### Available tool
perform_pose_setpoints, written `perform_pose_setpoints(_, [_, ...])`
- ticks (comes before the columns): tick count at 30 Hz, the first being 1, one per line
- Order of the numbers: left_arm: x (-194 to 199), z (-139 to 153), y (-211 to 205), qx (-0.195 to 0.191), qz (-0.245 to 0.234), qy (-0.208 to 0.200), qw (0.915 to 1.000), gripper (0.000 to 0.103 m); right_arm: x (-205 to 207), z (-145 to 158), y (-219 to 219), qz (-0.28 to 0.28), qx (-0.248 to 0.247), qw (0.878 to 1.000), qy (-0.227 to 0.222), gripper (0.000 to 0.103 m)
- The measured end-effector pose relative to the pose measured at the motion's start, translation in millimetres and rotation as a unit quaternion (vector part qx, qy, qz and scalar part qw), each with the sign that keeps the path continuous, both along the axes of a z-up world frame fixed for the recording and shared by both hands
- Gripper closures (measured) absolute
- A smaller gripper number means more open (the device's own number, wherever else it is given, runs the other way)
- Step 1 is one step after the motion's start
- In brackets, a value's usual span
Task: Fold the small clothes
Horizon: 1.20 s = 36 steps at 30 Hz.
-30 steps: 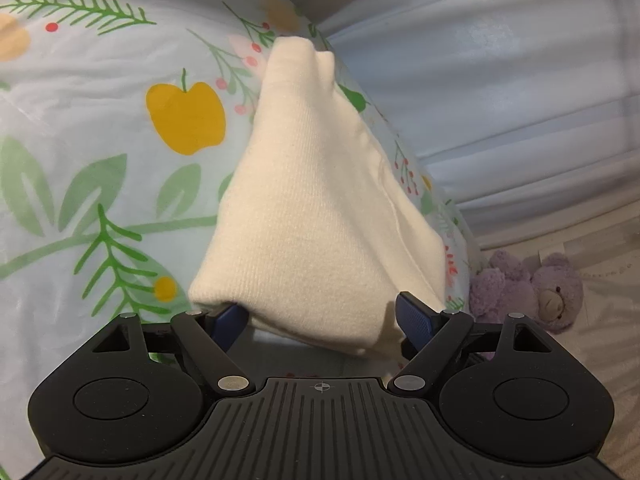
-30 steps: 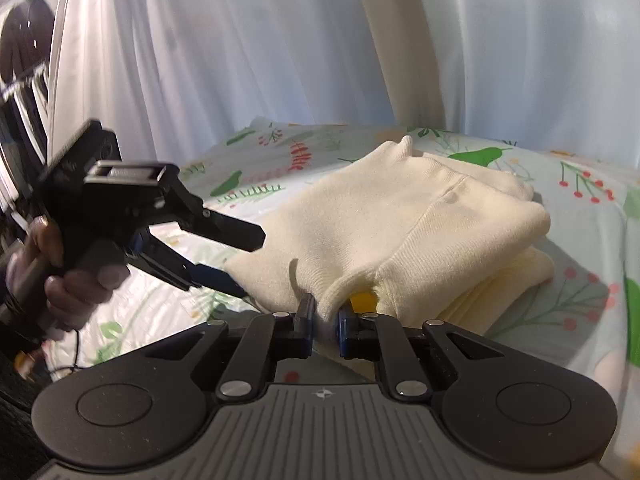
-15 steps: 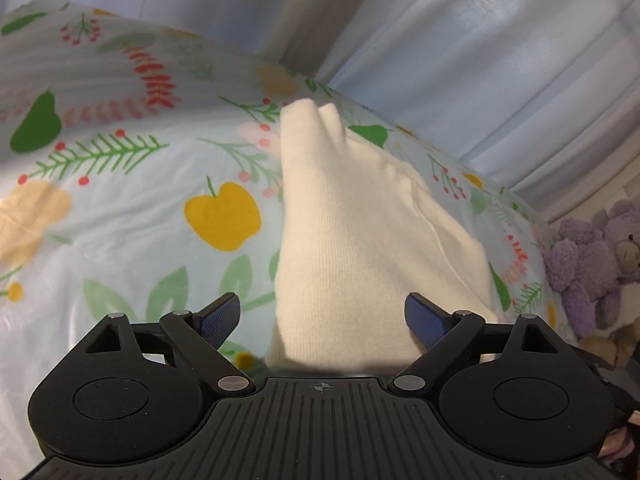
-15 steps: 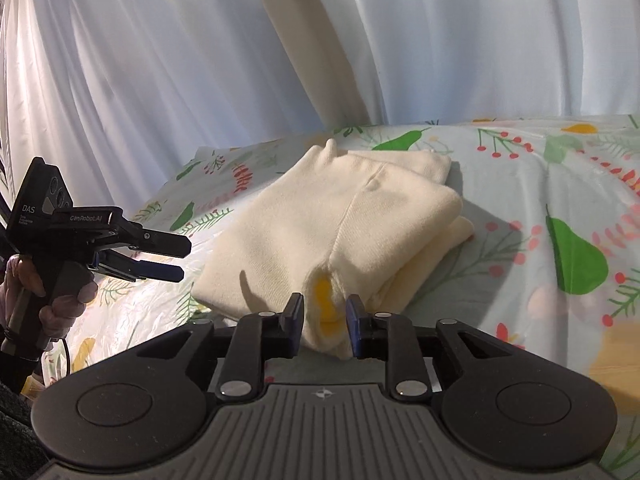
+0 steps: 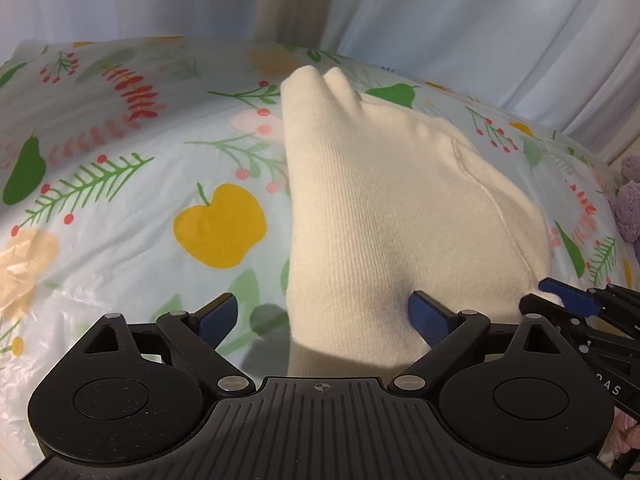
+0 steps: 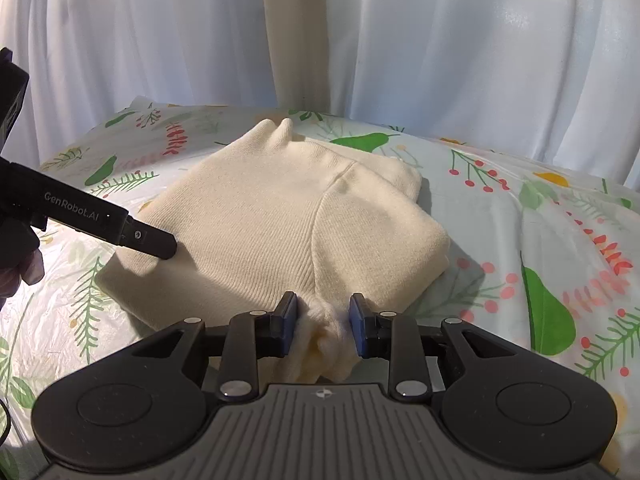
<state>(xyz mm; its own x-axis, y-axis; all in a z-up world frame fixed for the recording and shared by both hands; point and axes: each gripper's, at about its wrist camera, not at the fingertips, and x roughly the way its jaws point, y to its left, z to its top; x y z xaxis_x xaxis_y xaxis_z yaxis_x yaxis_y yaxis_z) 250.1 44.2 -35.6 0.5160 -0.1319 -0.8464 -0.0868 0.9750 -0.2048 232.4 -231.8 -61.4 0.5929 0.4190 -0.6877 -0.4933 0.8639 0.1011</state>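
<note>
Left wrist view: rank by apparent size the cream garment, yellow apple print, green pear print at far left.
1. cream garment, by far the largest.
2. yellow apple print.
3. green pear print, somewhat smaller than the apple; it sits near the fisheye edge, so that gap is unsure.

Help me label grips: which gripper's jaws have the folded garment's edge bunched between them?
The right gripper: bunched cream garment between narrow jaws. The left gripper gapes wide.
</note>
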Motion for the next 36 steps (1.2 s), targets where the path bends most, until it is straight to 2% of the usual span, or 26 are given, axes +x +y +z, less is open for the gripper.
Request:
perform_pose_setpoints(8, [-0.5, -3.6, 2.6, -0.02, -0.001, 0.006, 0.9998, 0.006, 7.8, -1.5, -2.3, -0.005, 0.001, 1.0, 0.012, 0.071])
perform_pose_setpoints(13, [0.0, -8.0, 6.3, -0.049, 0.004, 0.015, 0.9987, 0.006, 8.7, -1.5, 0.5, -0.007, -0.013, 1.0, 0.006, 0.07])
perform_pose_setpoints(17, [-2.3, -8.2, -0.9, -0.055, -0.011, 0.014, 0.9983, 0.006, 13.1, -1.8, -2.6, -0.016, -0.013, 1.0, 0.008, 0.069])
perform_pose_setpoints(19, [-3.5, -8.8, -3.1, -0.057, -0.016, 0.014, 0.9981, 0.006, 14.0, -2.0, -3.7, -0.025, -0.017, 1.0, 0.008, 0.063])
perform_pose_setpoints(21, [-5.1, -7.5, -1.3, -0.057, -0.012, 0.018, 0.9981, 0.006, 13.4, 0.1, -4.4, -0.04, -0.02, 0.999, 0.014, 0.054])
perform_pose_setpoints(23, [-9.8, 0.8, 4.9, -0.055, -0.002, 0.011, 0.9984, 0.007, 9.7, 8.3, -7.0, -0.046, -0.006, 0.999, 0.021, 0.054])
perform_pose_setpoints(27, [-10.7, 22.0, 13.8, -0.026, 0.007, -0.027, 0.9993, 0.007, 5.0, 25.2, -6.2, -0.044, -0.002, 0.999, -0.017, 0.054])
perform_pose_setpoints(29, [-1.8, 24.3, 14.1, -0.012, 0.014, -0.031, 0.9993, 0.007, 13.5, 28.3, -1.3, -0.047, 0.0, 0.999, -0.018, 0.054])
perform_pose_setpoints(30, [3.5, 23.5, 13.6, -0.007, 0.02, -0.03, 0.9993, 0.007, 19.7, 29.1, 3.7, -0.049, 0.001, 0.999, -0.015, 0.058])
perform_pose_setpoints(31, [8.2, 22.0, 12.6, -0.004, 0.023, -0.032, 0.9992, 0.007, 25.8, 28.6, 10.1, -0.044, 0.005, 0.999, -0.011, 0.071])
perform_pose_setpoints(32, [13.9, 19.2, 10.8, 0.0, 0.026, -0.031, 0.9992, 0.007, 31.6, 27.4, 15.7, -0.037, 0.014, 0.999, -0.005, 0.076])
perform_pose_setpoints(34, [24.0, 14.0, 5.1, 0.009, 0.024, -0.028, 0.9993, 0.007, 47.2, 20.4, 29.0, -0.024, 0.037, 0.999, 0.019, 0.08])
perform_pose_setpoints(36, [33.0, 7.8, -1.3, 0.015, 0.013, -0.031, 0.9993, 0.007, 60.1, 10.4, 41.1, -0.025, 0.021, 0.999, 0.017, 0.081])
